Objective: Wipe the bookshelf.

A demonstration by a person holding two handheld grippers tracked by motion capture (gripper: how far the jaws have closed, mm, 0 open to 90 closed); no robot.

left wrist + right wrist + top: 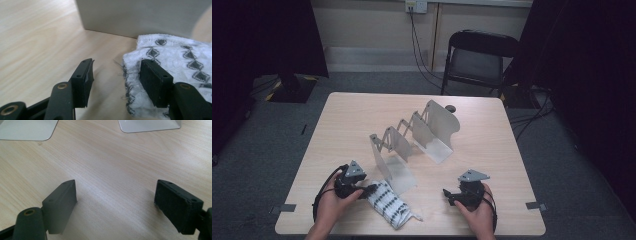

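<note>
The left claw (115,75) is at the near-left edge of a folded white cloth with a black diamond pattern (175,62). Its jaws stand partly apart: one rests on top of the cloth's edge, the other is off the fabric over bare desk (37,37), so the pads are not pressing on anything yet. The cloth lies flat on the desk at the near side, just in front of the closest plate of a grey metal accordion rack (412,135); in the high view its far end reaches that plate's foot (401,176).

The right claw (115,205) hovers over bare wood to the right, jaws wide apart and holding nothing, with two of the rack's flat feet (27,130) ahead of it.

As I judge it, the work is at its start: the cloth is not yet gripped or lifted, and all the rack's slots look vacant. Taking hold, raising the cloth and placing it, probably between the plates, all remain.
</note>
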